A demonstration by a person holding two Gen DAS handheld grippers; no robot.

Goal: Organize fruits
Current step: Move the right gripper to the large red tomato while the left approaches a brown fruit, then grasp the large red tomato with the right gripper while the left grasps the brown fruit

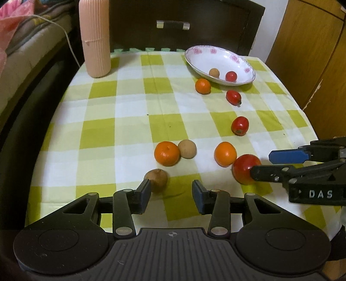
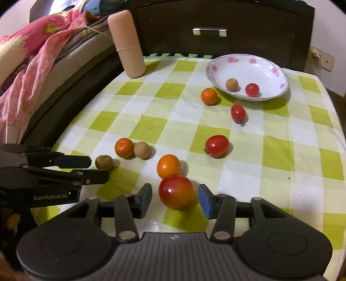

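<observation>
A large red fruit [image 2: 176,192] sits on the green-and-white checked tablecloth [image 2: 281,151], between the spread fingers of my right gripper [image 2: 174,200]; neither blue pad touches it. Just behind it, touching or nearly so, lies an orange [image 2: 168,166]. My left gripper [image 1: 171,195] is also spread wide and holds nothing; a brown round fruit [image 1: 157,180] rests just beside its left finger [image 1: 144,192]. Beyond that, a second orange [image 1: 167,153] lies against a tan round fruit [image 1: 187,149]. Farther back, two small red tomatoes [image 1: 240,125] [image 1: 233,97] lie apart on the cloth, and a third orange [image 1: 203,86] sits next to a white bowl [image 1: 201,56] with pink flowers on its rim. Inside the bowl are one tan round fruit [image 1: 214,72] and one small red tomato [image 1: 231,76]. A tall ribbed pink cylinder [image 1: 95,39] stands upright at the far left corner of the table. Behind the table is dark wooden furniture [image 1: 183,13] with a metal handle.
</observation>
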